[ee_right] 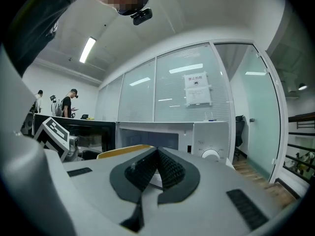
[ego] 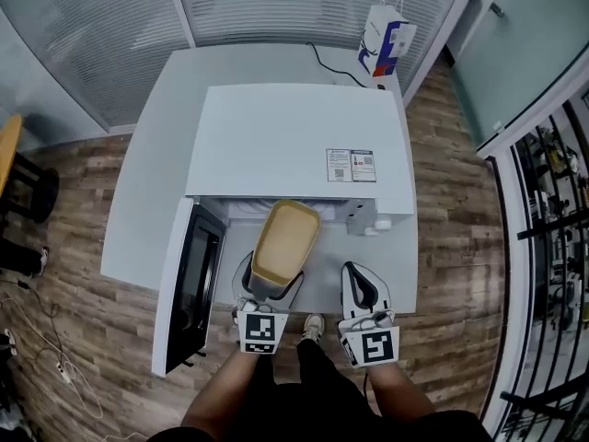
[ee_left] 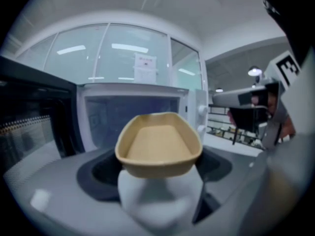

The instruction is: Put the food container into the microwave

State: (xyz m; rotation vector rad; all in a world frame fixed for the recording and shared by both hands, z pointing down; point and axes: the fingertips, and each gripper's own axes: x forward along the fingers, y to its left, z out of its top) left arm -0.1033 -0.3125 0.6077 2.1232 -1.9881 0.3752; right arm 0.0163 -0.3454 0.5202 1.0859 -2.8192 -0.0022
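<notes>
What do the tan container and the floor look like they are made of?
The container: probably moulded plastic or pressed fibre; tan, matte, smooth rolled rim. The floor: wood-look planks with brown grain and visible seams; real wood or laminate, cannot tell.

Head view, right of centre: white rectangular two-part sticker (ego: pixel 351 165) on top of the white microwave (ego: pixel 276 136), fine print and code squares not legible. Upper right: white paper bag (ego: pixel 385 37), blue-and-red print unreadable. Right gripper view, upper centre: white paper notice (ee_right: pixel 197 88) on the glass partition (ee_right: pixel 172 97), red heading too small to read.
</notes>
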